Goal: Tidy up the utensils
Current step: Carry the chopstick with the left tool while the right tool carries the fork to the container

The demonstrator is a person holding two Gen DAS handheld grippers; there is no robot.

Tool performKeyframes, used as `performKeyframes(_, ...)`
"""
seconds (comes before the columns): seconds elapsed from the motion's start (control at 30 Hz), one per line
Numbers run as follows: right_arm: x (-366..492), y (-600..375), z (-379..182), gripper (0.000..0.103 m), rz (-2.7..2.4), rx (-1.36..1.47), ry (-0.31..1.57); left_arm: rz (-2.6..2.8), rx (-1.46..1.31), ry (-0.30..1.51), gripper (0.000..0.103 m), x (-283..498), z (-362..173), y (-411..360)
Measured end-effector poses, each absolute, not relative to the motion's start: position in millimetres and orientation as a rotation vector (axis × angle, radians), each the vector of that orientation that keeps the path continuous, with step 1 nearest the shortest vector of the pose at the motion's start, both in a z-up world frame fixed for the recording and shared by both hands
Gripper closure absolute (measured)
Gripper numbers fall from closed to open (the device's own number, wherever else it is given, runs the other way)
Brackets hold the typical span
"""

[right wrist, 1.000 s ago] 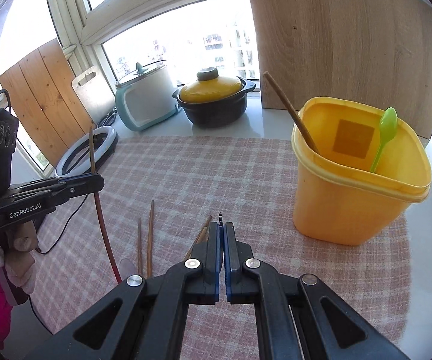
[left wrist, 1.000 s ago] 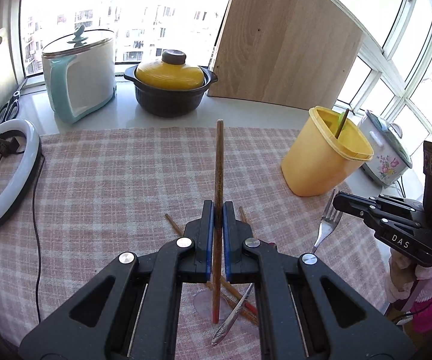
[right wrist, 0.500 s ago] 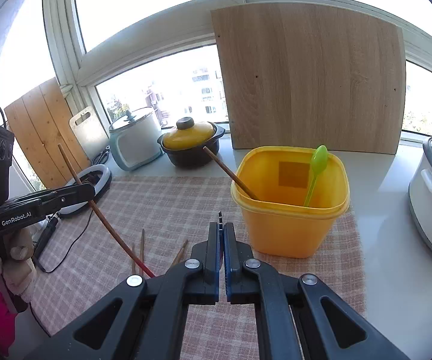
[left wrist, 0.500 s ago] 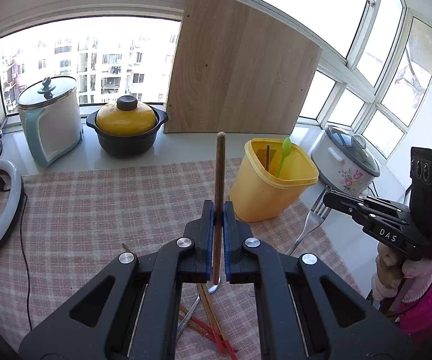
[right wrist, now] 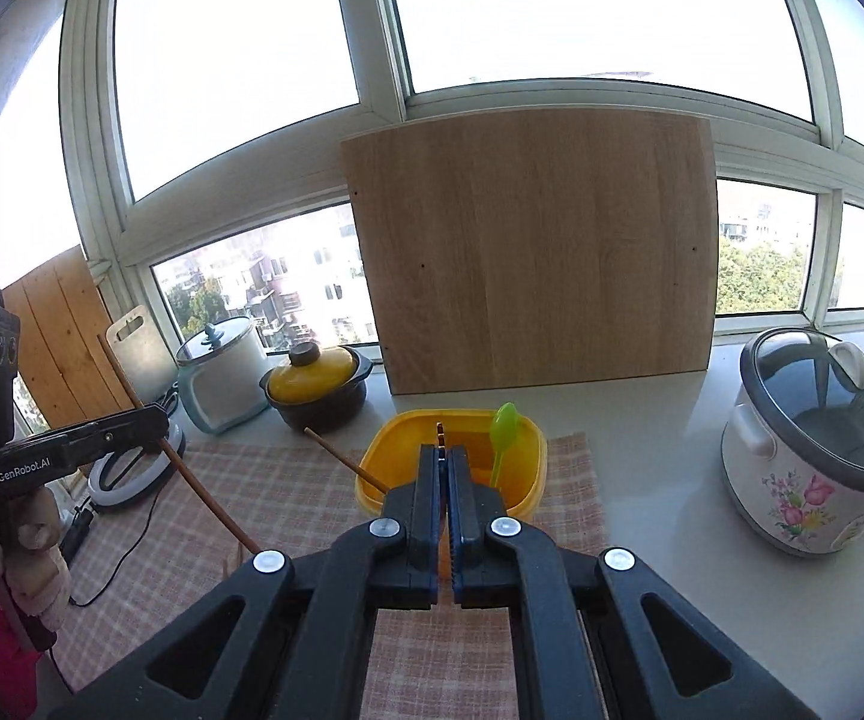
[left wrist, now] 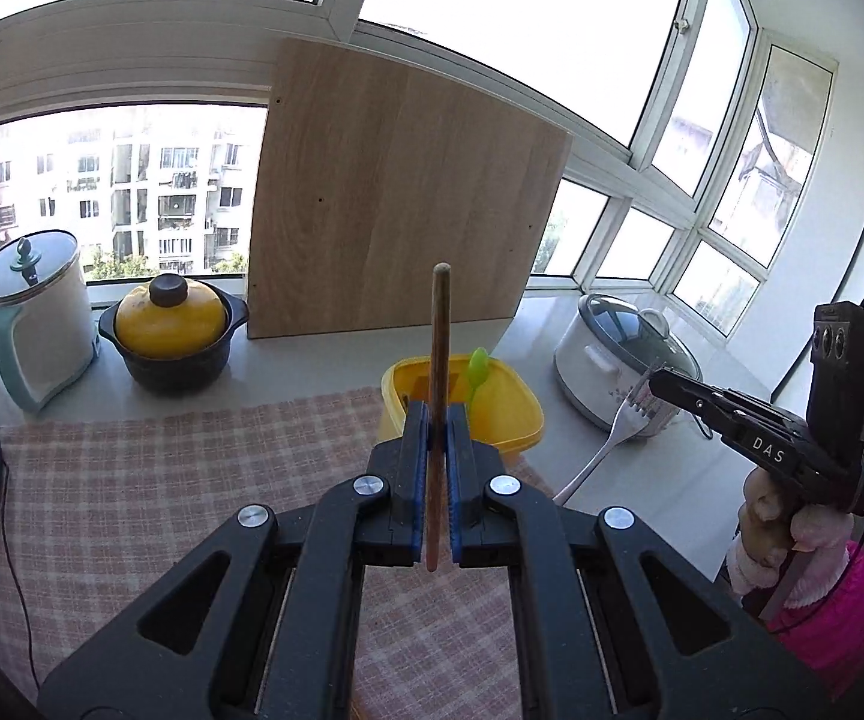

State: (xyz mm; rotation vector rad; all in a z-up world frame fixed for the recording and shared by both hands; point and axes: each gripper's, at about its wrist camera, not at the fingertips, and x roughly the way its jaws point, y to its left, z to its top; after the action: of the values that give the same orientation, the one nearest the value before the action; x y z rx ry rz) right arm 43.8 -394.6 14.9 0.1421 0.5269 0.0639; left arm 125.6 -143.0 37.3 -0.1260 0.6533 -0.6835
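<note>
A: Where are the utensils held?

B: A chopstick (left wrist: 439, 360) is clamped upright in the left gripper (left wrist: 438, 420); a fork (left wrist: 618, 438) is pinched by its tines in the right gripper (right wrist: 445, 462) — both above the tub (right wrist: 528, 438) near the bench's far edge.

A: Handling?

B: Both are judged light and stiff. The steel fork may be slippery — a mid-handle grip would be steadier.

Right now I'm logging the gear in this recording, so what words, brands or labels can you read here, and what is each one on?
"DAS": white letters on the side of the right gripper, seen from the left wrist.
"GenRobot.AI": white letters on the side of the left gripper, seen from the right wrist.
The rice cooker bears a flower print and a small sticker too blurred to read.
</note>
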Motion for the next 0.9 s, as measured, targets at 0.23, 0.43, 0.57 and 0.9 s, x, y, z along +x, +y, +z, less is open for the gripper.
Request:
performKeyframes(0.23,44,-413,32,0.103,0.016,0.137,0.475,-0.702,-0.138,0.624,0.100,139,50,-161)
performKeyframes(0.43,53,-422,45,0.103,-0.013,0.125,0.432,-0.703,-0.140,0.610,0.100,158,58,-181)
performKeyframes(0.57,58,-427,50,0.103,-0.029,0.125,0.411,-0.706,-0.152,0.604,0.100,168,60,-192)
performKeyframes(0.9,78,-431,45,0.103,-0.080,0.090,0.396,-0.648,-0.155,0.590,0.100,190,50,-210)
